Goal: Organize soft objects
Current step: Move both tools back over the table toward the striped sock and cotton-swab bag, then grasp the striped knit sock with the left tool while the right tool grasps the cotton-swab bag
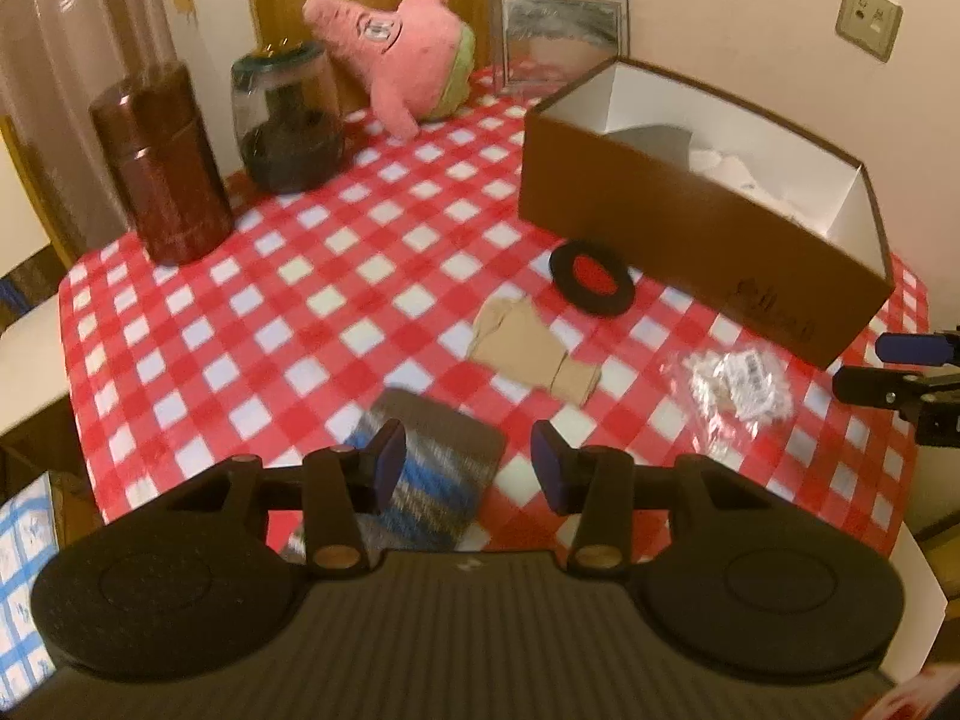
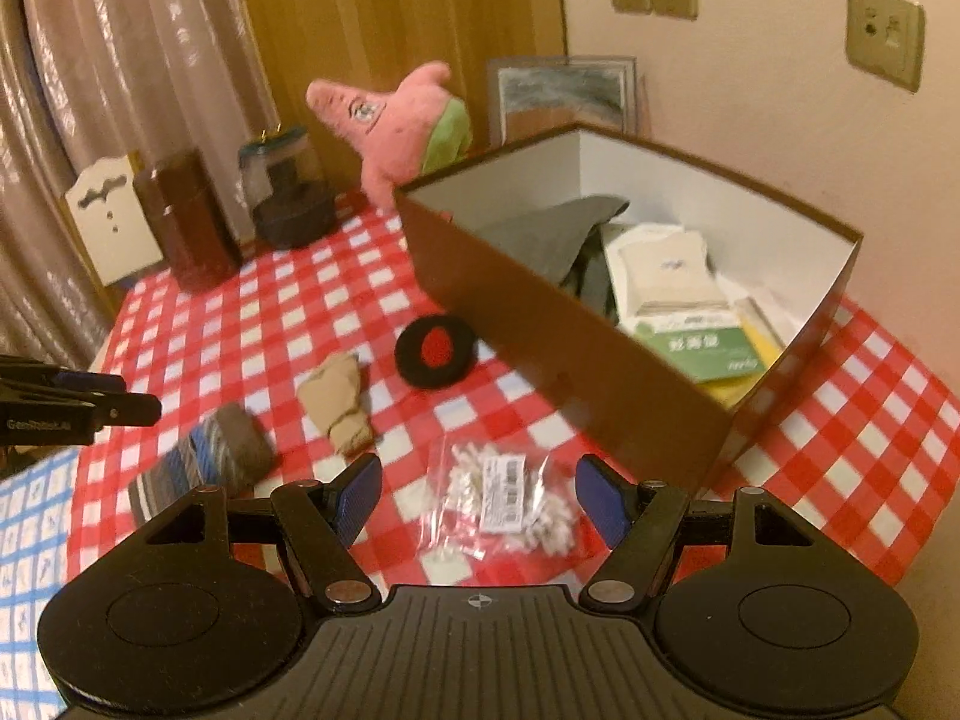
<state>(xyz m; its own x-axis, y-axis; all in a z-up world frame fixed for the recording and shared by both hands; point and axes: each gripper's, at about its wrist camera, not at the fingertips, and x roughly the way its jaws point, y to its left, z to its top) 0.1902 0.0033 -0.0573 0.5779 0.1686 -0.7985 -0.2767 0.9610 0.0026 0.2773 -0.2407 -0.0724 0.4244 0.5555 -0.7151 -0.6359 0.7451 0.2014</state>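
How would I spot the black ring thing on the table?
Find the brown cardboard box on the red-checked tablecloth. The black ring lies flat just outside the box's long wall. Unlike the tan sock beside it, it is round, with red showing in its middle.

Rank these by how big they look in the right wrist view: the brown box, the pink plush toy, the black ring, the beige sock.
1. brown box
2. pink plush toy
3. black ring and beige sock: they look alike, so I leave them unranked.
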